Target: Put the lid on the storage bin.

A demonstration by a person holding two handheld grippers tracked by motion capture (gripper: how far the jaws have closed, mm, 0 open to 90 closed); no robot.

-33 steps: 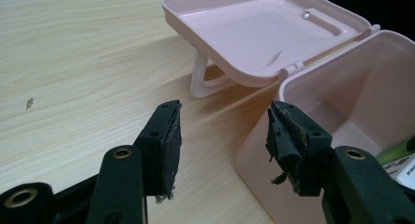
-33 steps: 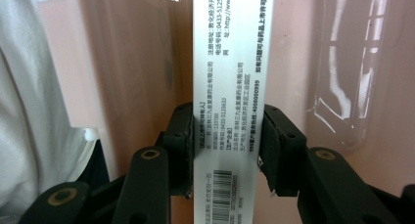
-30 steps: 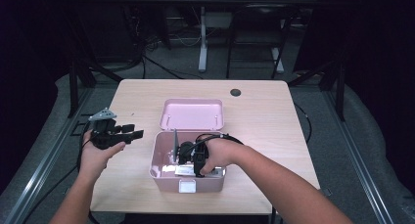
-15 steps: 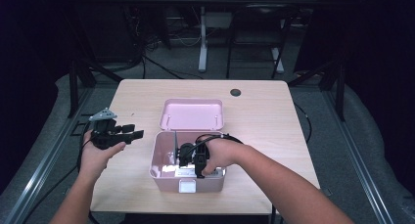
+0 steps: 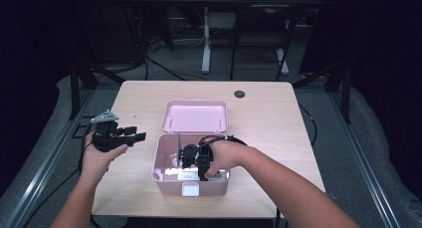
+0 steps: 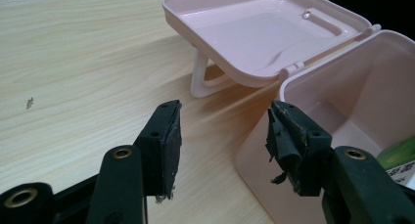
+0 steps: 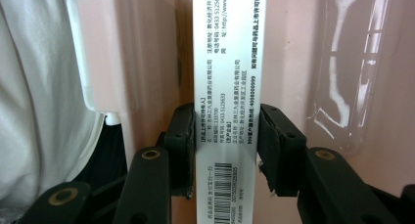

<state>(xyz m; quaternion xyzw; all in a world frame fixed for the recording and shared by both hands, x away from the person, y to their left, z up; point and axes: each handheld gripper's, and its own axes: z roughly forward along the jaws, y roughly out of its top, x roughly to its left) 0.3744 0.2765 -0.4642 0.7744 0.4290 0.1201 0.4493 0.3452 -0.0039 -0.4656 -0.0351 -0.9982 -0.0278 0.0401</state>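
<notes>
Two grippers | right gripper [image 7: 227,150] inside open pink plastic box [image 5: 164,161], jaws seemingly clamped on white printed carton [image 7: 226,87], its long axis running straight ahead between them | box walls close either side | left gripper [image 6: 222,141] jaws apart, empty, beside box; hinged lid [image 6: 254,28] ahead.

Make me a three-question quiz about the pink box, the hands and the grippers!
1. Where is the right gripper?
A. inside the open pink plastic box
B. on the floor
C. on the lid

2. What colour is the flat plastic lid?
A. blue
B. pink
C. green

3. How is the left gripper?
A. shut on a spoon
B. open, nothing between its pads
C. shut on the lid

Answers: 1 A, the high view shows it reaching into the box. 2 B, the lid matches the box. 3 B, the left gripper view shows bare wooden table between its pads.
</notes>
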